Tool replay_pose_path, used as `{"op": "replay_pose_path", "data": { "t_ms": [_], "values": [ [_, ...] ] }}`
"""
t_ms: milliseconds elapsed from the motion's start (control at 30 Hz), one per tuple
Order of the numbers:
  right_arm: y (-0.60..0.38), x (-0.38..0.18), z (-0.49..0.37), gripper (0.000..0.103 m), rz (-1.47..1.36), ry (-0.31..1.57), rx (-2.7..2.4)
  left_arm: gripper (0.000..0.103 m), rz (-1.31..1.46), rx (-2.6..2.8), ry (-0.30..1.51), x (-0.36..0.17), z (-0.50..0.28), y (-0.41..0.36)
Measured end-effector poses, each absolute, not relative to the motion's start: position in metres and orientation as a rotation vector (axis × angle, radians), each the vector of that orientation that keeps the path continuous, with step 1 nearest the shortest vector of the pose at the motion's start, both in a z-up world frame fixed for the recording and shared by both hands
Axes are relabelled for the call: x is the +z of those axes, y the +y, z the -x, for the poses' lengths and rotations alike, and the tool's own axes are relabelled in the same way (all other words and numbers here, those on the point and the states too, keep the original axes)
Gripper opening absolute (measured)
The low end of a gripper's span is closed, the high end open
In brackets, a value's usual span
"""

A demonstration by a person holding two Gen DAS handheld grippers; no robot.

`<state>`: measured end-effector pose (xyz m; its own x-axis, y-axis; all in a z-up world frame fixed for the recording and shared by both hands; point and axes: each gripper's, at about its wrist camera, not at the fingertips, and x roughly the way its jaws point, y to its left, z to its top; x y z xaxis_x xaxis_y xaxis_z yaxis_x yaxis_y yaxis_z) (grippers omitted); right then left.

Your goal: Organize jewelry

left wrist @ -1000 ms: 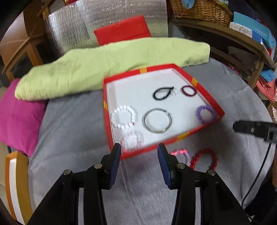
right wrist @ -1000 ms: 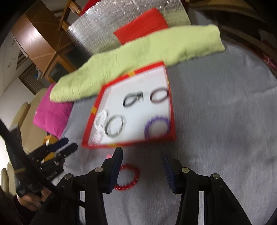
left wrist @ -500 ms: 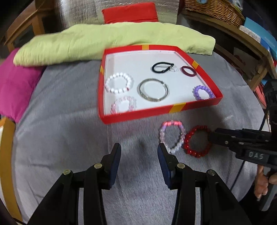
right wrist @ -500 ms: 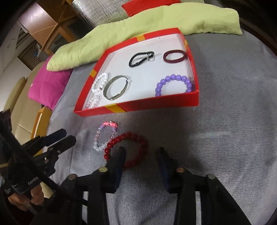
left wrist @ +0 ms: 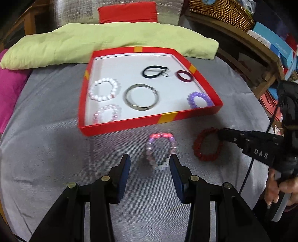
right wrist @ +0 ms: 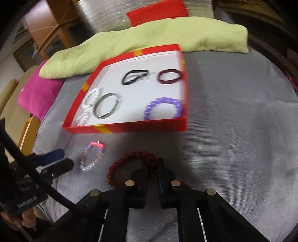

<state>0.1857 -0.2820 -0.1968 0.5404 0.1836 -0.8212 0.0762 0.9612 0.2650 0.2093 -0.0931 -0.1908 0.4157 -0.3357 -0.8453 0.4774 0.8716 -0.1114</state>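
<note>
A: What sort of place is this?

B: A home, likely a living room. A grey cloth (left wrist: 55, 149) covers the counter, with a green cushion (left wrist: 93, 46) and a pink cushion (right wrist: 39, 95) at its edge.

A: Anything else?

B: A wicker basket (left wrist: 221, 13) sits on a wooden shelf (left wrist: 247, 42) beside boxes (left wrist: 275, 42), wooden furniture (right wrist: 54, 28) stands behind, and a red tray (left wrist: 186, 115) holds bracelets.

both wrist views downward, sharing red tray (left wrist: 188, 116)
</note>
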Motion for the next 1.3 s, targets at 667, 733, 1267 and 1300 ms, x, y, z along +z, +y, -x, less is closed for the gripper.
{"op": "replay_pose_path", "data": {
  "t_ms": [667, 733, 1267, 1300],
  "values": [
    [-0.284, -0.204, -0.187, 0.024, -0.317, 1.052, 0.094, 0.017, -0.152, -0.551, 1.033, -0.211, -0.217, -0.109],
    [-0.279, -0.204, -0.187, 0.024, -0.277, 1.043, 0.094, 0.017, -0.162, -0.549, 1.024, -0.211, -0.215, -0.111],
    [-0.278, -0.184, -0.181, 0.011, -0.218, 0.96, 0.088, 0.004, -0.238, -0.469, 0.91, -0.185, -0.205, -0.108],
    [-0.276, -0.182, -0.18, 0.011, -0.22, 0.955, 0.097, 0.004, -0.24, -0.468, 0.904, -0.183, -0.204, -0.108]
  ]
}}
